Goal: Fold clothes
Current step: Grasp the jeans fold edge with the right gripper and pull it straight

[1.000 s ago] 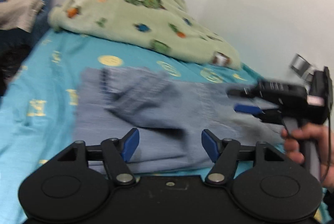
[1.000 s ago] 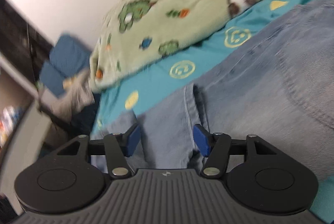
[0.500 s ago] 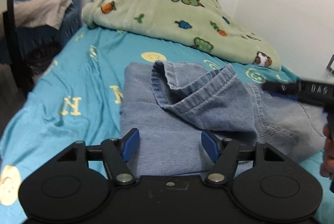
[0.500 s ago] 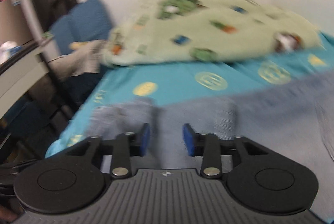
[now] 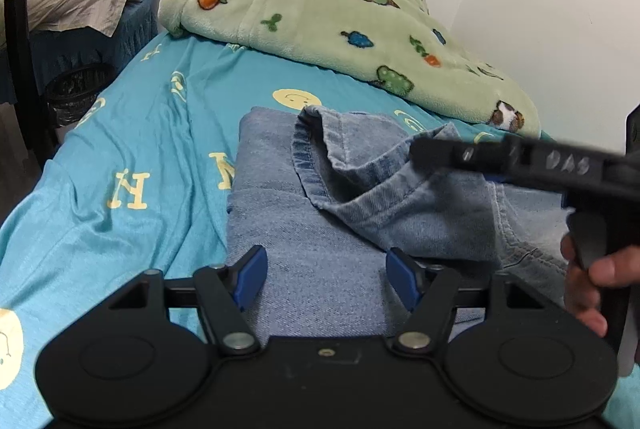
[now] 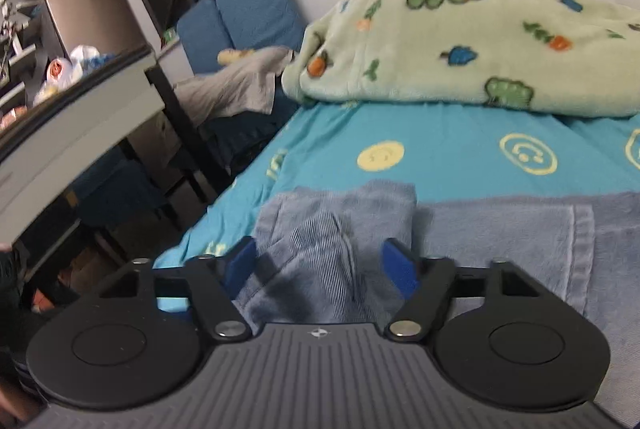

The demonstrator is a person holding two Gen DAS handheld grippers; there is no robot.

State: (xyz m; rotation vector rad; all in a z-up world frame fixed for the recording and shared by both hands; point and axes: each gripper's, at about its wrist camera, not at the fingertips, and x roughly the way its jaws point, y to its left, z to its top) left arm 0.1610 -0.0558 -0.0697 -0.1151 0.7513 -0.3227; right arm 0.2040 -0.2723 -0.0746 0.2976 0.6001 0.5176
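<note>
Both claws gape wide, empty: left claw [image 5: 326, 279] hovers over jeans [image 5: 320, 229], right claw [image 6: 320, 269] at three o'clock, poised to flatten the loose leg

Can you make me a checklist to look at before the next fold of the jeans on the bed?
1. Left tool open and empty: ok.
2. Right tool open, gripping nothing: ok.
3. Jeans lying flat: not ok, one hemmed leg end sits crumpled on top.
4. Jeans fully on the bed sheet: cannot tell, the near edge is hidden.
5. Green blanket apart from the jeans: ok.
6. Tools clear of each other: ok, the right one reaches over the jeans' right side.
</note>
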